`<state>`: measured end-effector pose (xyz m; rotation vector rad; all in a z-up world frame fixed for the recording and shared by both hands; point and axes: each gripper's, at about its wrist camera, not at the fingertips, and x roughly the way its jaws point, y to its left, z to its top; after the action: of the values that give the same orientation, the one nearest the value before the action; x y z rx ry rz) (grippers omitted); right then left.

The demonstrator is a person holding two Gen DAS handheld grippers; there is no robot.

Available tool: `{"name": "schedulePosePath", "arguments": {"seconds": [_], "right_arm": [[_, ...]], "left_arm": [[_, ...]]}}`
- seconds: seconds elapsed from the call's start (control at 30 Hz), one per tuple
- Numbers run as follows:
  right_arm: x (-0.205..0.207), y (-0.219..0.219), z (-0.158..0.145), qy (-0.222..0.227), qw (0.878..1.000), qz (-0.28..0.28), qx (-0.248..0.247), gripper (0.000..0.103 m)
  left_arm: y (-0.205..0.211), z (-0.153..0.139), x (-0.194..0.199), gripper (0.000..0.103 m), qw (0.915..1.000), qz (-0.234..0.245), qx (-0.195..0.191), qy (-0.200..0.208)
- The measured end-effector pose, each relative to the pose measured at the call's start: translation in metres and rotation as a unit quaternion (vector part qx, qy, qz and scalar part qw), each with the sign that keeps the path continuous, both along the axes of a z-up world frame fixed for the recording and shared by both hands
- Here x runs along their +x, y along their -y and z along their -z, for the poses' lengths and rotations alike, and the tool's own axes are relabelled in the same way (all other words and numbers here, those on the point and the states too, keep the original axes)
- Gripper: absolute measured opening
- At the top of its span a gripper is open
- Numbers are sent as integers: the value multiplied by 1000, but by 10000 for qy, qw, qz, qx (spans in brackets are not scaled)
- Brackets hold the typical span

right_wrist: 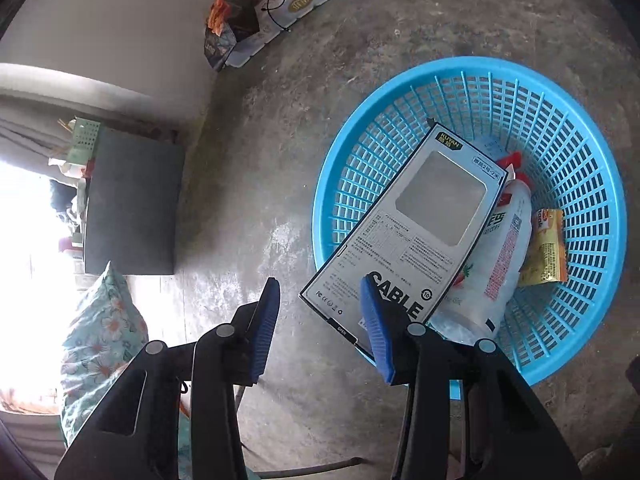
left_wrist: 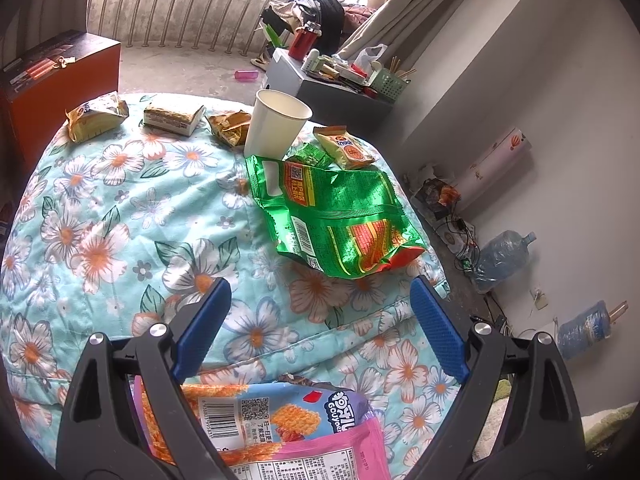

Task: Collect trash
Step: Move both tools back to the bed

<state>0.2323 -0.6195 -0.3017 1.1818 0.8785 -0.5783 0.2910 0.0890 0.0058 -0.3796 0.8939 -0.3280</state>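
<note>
In the left wrist view my left gripper [left_wrist: 320, 292] is open over a floral quilt [left_wrist: 120, 240]. A green snack bag [left_wrist: 336, 216] lies just ahead of it. A white paper cup [left_wrist: 276, 124], small green [left_wrist: 312, 156] and yellow [left_wrist: 348, 148] packets and several wrappers [left_wrist: 96, 116] lie farther back. A pink snack bag [left_wrist: 288, 432] lies under the gripper. In the right wrist view my right gripper [right_wrist: 320, 292] is open above the floor beside a blue basket [right_wrist: 580, 152]. A cable box [right_wrist: 412, 220] leans on the basket's rim beside the right finger, with a plastic bottle [right_wrist: 504, 248] and yellow packet [right_wrist: 548, 252] inside.
An orange box [left_wrist: 60, 80] stands at the quilt's left. A grey cabinet [left_wrist: 320, 92] with clutter stands behind the quilt. Water bottles [left_wrist: 500, 260] and cables lie along the wall at right. The basket sits on a bare concrete floor [right_wrist: 280, 160].
</note>
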Motion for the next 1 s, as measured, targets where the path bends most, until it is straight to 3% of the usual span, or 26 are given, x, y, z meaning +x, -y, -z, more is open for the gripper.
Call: {"name": "schedulePosePath", "arguments": {"seconds": [0.2, 0.33, 0.4, 0.5, 0.57, 0.63, 0.7, 0.87, 1.0], "right_arm": [[-41, -39, -53, -7, 9954, -465, -833, 42], [-67, -81, -113, 100, 9845, -965, -1461, 44], [-79, -103, -151, 189, 9750, -1200, -1862, 51], [-96, -140, -216, 461, 9482, -1553, -2733, 67], [-107, -166, -258, 720, 9241, -1742, -3324, 85], [-116, -191, -292, 932, 8987, -1889, -3847, 97], [-123, -213, -314, 1055, 8794, -2019, -4181, 97], [-127, -270, -335, 1221, 8616, -2532, -4226, 97], [-136, -327, -336, 1707, 8522, -3060, -3885, 97]], "left_arm": [[-5, -5, -5, 86, 9999, -21, -11, 98], [-8, -17, -17, 86, 9996, 11, -82, 288], [-10, -25, -27, 86, 9991, -1, -68, 419], [-17, -37, -47, 86, 9980, -48, -42, 622], [-24, -44, -62, 86, 9971, -94, -25, 755], [-32, -48, -77, 86, 9963, -194, 26, 836], [-42, -48, -92, 86, 9957, -304, 73, 877], [-63, -40, -125, 86, 9939, -589, 316, 879], [-79, -25, -141, 86, 9927, -767, 555, 749]]}}
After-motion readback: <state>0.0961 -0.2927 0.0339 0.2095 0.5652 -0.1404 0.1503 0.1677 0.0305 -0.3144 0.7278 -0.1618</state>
